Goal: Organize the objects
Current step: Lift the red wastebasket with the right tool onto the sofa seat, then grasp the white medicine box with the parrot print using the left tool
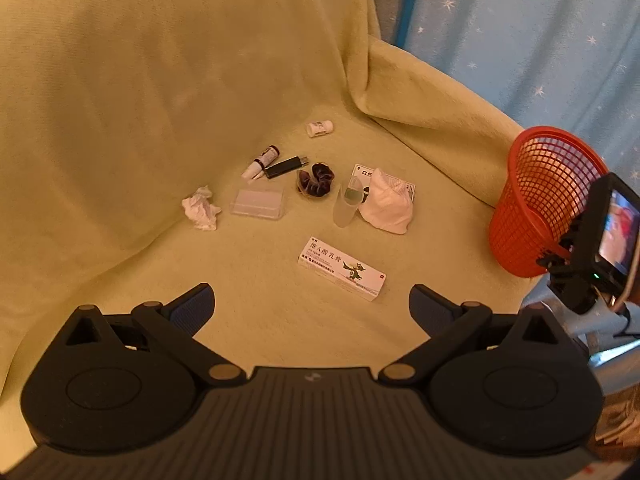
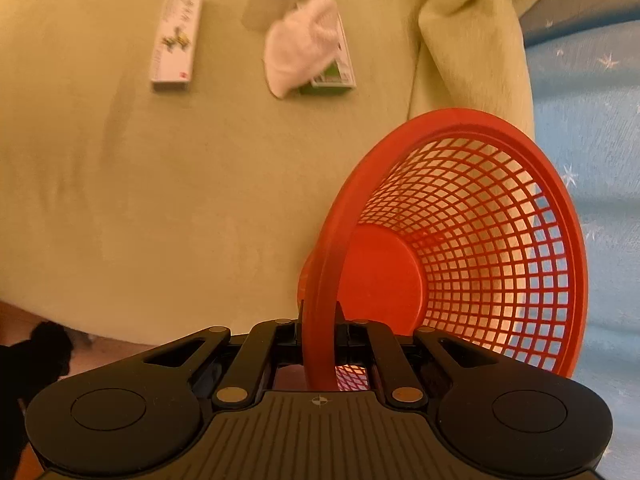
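— Where's the basket?

— The red mesh basket sits tilted at the seat's right edge by the draped armrest, nothing inside. The right gripper is clamped on its rim.

— And the left?

— The left gripper hangs wide apart over bare yellow cover. Ahead lie the ointment box, the frosted cup on its side and the clear case, with open cloth between them.
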`<act>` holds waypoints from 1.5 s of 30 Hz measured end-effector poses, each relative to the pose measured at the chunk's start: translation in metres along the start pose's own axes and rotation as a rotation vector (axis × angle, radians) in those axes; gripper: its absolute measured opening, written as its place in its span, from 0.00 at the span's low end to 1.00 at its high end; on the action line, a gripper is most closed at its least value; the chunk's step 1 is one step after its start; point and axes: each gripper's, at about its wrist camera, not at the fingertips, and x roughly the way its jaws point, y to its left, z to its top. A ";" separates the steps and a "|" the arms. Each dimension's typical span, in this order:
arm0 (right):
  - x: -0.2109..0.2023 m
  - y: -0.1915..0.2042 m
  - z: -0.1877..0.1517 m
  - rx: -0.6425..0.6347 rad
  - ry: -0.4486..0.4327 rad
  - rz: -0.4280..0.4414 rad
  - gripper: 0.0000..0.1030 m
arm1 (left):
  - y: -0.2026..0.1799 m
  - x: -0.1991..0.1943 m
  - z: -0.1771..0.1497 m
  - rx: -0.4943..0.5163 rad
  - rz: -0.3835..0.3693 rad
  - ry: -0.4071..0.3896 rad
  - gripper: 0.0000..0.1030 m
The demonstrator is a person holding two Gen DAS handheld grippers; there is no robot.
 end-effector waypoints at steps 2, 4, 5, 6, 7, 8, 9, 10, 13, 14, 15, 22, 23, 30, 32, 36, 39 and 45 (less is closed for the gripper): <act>0.007 0.000 0.008 -0.006 0.048 -0.015 0.03 | 0.009 0.007 0.003 0.021 -0.014 -0.001 0.98; 0.016 0.003 0.016 -0.033 0.100 -0.029 0.03 | 0.019 0.014 0.005 0.029 -0.025 -0.003 0.98; 0.020 0.004 0.019 -0.041 0.120 -0.033 0.03 | 0.023 0.018 0.006 0.031 -0.033 -0.004 0.98; 0.025 0.004 0.022 -0.052 0.143 -0.039 0.03 | 0.026 0.022 0.007 0.038 -0.039 -0.005 0.98; 0.031 0.005 0.025 -0.062 0.167 -0.042 0.03 | 0.028 0.028 0.007 0.047 -0.044 -0.003 0.99; 0.036 0.006 0.027 -0.069 0.190 -0.042 0.03 | 0.031 0.033 0.008 0.056 -0.048 0.000 0.99; 0.041 0.007 0.028 -0.075 0.205 -0.042 0.03 | 0.034 0.039 0.009 0.059 -0.051 0.006 0.98; 0.045 0.008 0.029 -0.081 0.216 -0.042 0.03 | 0.036 0.044 0.010 0.056 -0.053 0.009 0.98; 0.053 0.013 0.032 -0.137 0.228 -0.071 0.04 | 0.043 0.057 0.013 0.038 -0.062 0.004 0.98; 0.055 0.015 0.033 -0.154 0.231 -0.073 0.03 | 0.044 0.062 0.014 0.036 -0.061 0.002 0.98; 0.058 0.016 0.033 -0.170 0.235 -0.072 0.03 | 0.045 0.066 0.015 0.034 -0.062 0.003 0.98; 0.060 0.024 0.035 -0.268 0.213 -0.077 0.03 | 0.041 0.101 0.015 0.078 -0.093 0.034 0.98; 0.060 0.024 0.034 -0.278 0.208 -0.075 0.03 | 0.039 0.106 0.016 0.087 -0.097 0.039 0.99; 0.065 0.021 0.039 -0.300 0.201 -0.060 0.02 | 0.029 0.145 0.016 0.185 -0.157 0.053 0.99; 0.066 0.019 0.040 -0.316 0.197 -0.055 0.02 | 0.026 0.157 0.014 0.238 -0.182 0.052 0.99; 0.067 0.018 0.041 -0.355 0.184 -0.056 0.03 | 0.012 0.181 0.009 0.387 -0.198 0.065 0.99; 0.069 0.020 0.040 -0.372 0.180 -0.059 0.03 | 0.005 0.200 0.008 0.463 -0.214 0.079 0.99; 0.074 0.027 0.043 -0.389 0.176 -0.058 0.03 | -0.016 0.230 0.003 0.764 -0.270 0.071 0.99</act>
